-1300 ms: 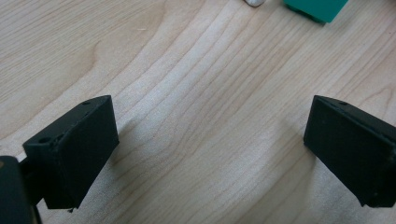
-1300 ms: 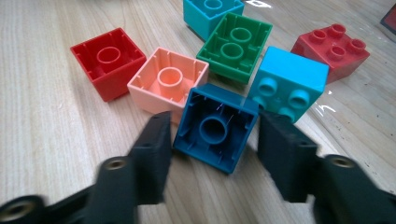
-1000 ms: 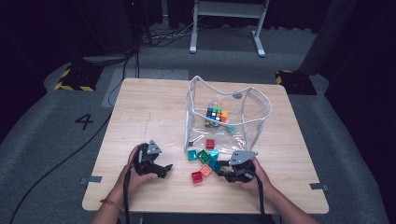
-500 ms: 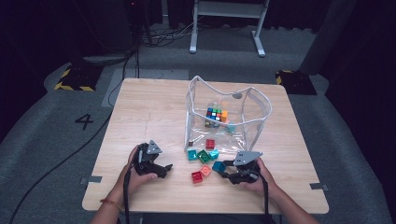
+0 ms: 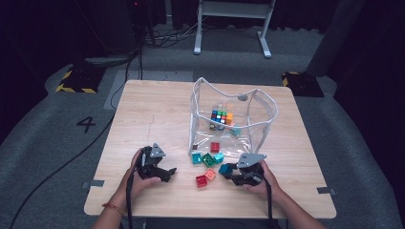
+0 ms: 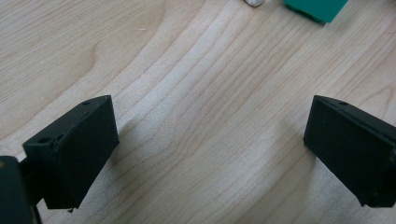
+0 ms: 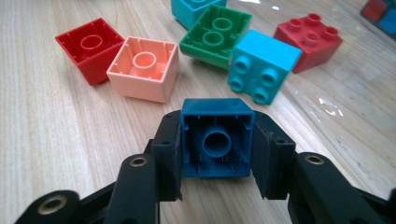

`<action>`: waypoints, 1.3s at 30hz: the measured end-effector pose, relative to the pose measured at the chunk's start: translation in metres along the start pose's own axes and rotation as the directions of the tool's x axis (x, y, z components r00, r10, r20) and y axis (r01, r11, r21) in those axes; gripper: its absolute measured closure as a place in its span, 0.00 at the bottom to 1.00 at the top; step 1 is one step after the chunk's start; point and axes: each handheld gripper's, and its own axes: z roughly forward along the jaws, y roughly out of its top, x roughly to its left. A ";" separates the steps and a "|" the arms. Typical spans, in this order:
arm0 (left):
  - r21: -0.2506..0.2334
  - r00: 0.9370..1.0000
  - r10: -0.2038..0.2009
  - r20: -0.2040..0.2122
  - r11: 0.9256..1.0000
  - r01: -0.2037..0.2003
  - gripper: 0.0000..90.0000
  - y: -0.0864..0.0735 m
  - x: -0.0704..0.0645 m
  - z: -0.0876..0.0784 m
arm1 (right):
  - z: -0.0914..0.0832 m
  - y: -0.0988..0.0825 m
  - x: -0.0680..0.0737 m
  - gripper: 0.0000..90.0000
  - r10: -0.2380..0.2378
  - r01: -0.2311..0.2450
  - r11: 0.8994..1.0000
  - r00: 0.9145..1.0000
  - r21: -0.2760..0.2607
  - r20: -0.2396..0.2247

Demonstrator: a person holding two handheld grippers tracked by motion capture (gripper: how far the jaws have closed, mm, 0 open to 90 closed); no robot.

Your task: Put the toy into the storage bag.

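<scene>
Right gripper (image 7: pixel 217 140) has its jaws clamped on a dark blue building brick (image 7: pixel 217 138), one pad flat against each side wall, hollow underside turned toward the camera, and those jaws have just been closing in on it. From the high view that same right gripper (image 5: pixel 228 171) sits low at the near edge of the wooden table (image 5: pixel 153 114), and the dark blue building brick (image 5: pixel 224 168) is a small blue spot at its tip; the grip itself reads clearly up close, not from above.

Up close, the loose bricks fan out beyond the jaws: a red brick (image 7: pixel 89 55) and a salmon brick (image 7: pixel 144 69) touching side by side, both hollow side up; a green brick (image 7: pixel 215 35) also upturned; a light blue brick (image 7: pixel 263 65) tipped on its side with studs facing the camera; a second red brick (image 7: pixel 308 41) studs up, lying on clear plastic.

The high view adds what the gripper cameras miss: a clear plastic bag (image 5: pixel 260 119) standing open beyond the bricks, with a colour-tiled puzzle cube (image 5: pixel 220 117) inside.

Left gripper (image 6: pixel 210 140) has its jaws spread wide over bare wood, nothing between them, a green brick corner at the top edge. From above, the left gripper (image 5: pixel 167 172) rests well apart from the pile.
</scene>
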 end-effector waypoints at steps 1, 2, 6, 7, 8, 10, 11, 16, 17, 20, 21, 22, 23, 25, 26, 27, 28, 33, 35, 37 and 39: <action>0.000 1.000 0.000 0.000 1.000 0.000 0.03 0.000 0.000 0.000 | -0.002 0.000 -0.003 0.65 -0.013 0.013 1.000 1.000 -0.014 -0.010; -0.001 1.000 0.000 0.000 1.000 0.000 0.03 0.000 0.000 0.000 | -0.006 0.000 -0.004 0.65 -0.011 0.011 1.000 1.000 -0.017 -0.007; 0.000 1.000 0.000 -0.001 1.000 0.000 0.03 0.000 0.000 0.000 | -0.023 -0.003 -0.012 0.65 -0.010 0.010 0.999 1.000 -0.034 0.012; -0.001 1.000 0.000 -0.001 1.000 0.000 0.03 0.000 0.000 0.000 | -0.028 -0.004 -0.014 0.65 -0.011 0.011 0.999 1.000 -0.039 0.013; 0.000 1.000 0.001 -0.001 1.000 -0.001 0.04 0.000 0.000 0.000 | -0.033 -0.005 -0.017 0.65 -0.012 0.013 0.999 1.000 -0.038 0.013; 0.000 1.000 0.000 -0.001 1.000 0.000 0.03 0.000 0.000 0.000 | -0.043 -0.009 -0.020 0.65 -0.013 0.014 0.999 1.000 -0.034 0.021; -0.001 1.000 -0.001 0.000 1.000 0.001 0.04 0.000 0.000 0.000 | -0.050 -0.011 -0.022 0.65 -0.014 0.014 1.000 0.999 -0.028 0.031; 0.000 1.000 0.001 -0.001 1.000 -0.001 0.04 0.000 0.000 0.000 | -0.075 -0.017 -0.039 0.65 0.015 -0.012 0.999 0.996 -0.037 0.084; 0.000 1.000 0.000 0.000 1.000 0.000 0.03 0.000 0.000 0.000 | -0.079 -0.017 -0.043 0.65 0.024 -0.020 0.999 0.995 -0.045 0.097; 0.000 1.000 0.001 0.000 1.000 -0.001 0.04 0.000 0.000 0.000 | -0.093 -0.018 -0.050 0.65 0.053 -0.046 0.997 0.992 -0.060 0.118; -0.001 1.000 -0.001 0.000 1.000 0.001 0.03 0.000 0.000 0.000 | -0.098 -0.018 -0.052 0.65 0.053 -0.046 0.997 0.990 -0.059 0.128; 0.000 1.000 0.000 0.000 1.000 0.000 0.03 0.000 0.000 0.000 | -0.101 -0.018 -0.054 0.65 0.050 -0.040 0.997 0.988 -0.070 0.144; -0.001 1.000 0.000 -0.001 1.000 0.000 0.04 0.000 0.000 0.000 | -0.106 -0.018 -0.056 0.65 0.056 -0.044 0.996 0.986 -0.077 0.156; -0.001 1.000 0.000 -0.001 1.000 0.000 0.03 0.000 0.000 0.000 | -0.112 -0.017 -0.059 0.65 0.064 -0.051 0.996 0.983 -0.079 0.174; 0.000 1.000 0.000 0.000 1.000 0.000 0.03 0.000 0.000 0.000 | -0.115 -0.017 -0.062 0.65 0.068 -0.054 0.995 0.980 -0.081 0.186; 0.000 1.000 0.000 0.000 1.000 0.000 0.03 0.000 0.000 0.000 | -0.118 -0.016 -0.065 0.65 0.071 -0.057 0.995 0.979 -0.078 0.191; 0.000 1.000 0.000 0.000 1.000 0.000 0.03 0.000 0.000 0.000 | -0.121 -0.015 -0.067 0.65 0.077 -0.061 0.995 0.975 -0.083 0.207; -0.001 1.000 0.000 0.000 1.000 0.000 0.03 0.000 0.000 0.000 | -0.135 -0.008 -0.083 0.65 0.102 -0.078 0.991 0.965 -0.107 0.241; 0.000 1.000 0.000 0.000 1.000 0.000 0.03 0.000 0.000 0.000 | -0.141 -0.005 -0.091 0.65 0.118 -0.089 0.989 0.958 -0.121 0.260; 0.000 1.000 -0.001 0.000 1.000 0.001 0.03 0.000 0.000 0.000 | -0.146 -0.002 -0.097 0.66 0.131 -0.097 0.986 0.954 -0.135 0.269; -0.001 1.000 -0.001 0.000 1.000 0.001 0.03 0.000 0.000 0.000 | -0.151 0.003 -0.104 0.66 0.135 -0.097 0.986 0.946 -0.139 0.294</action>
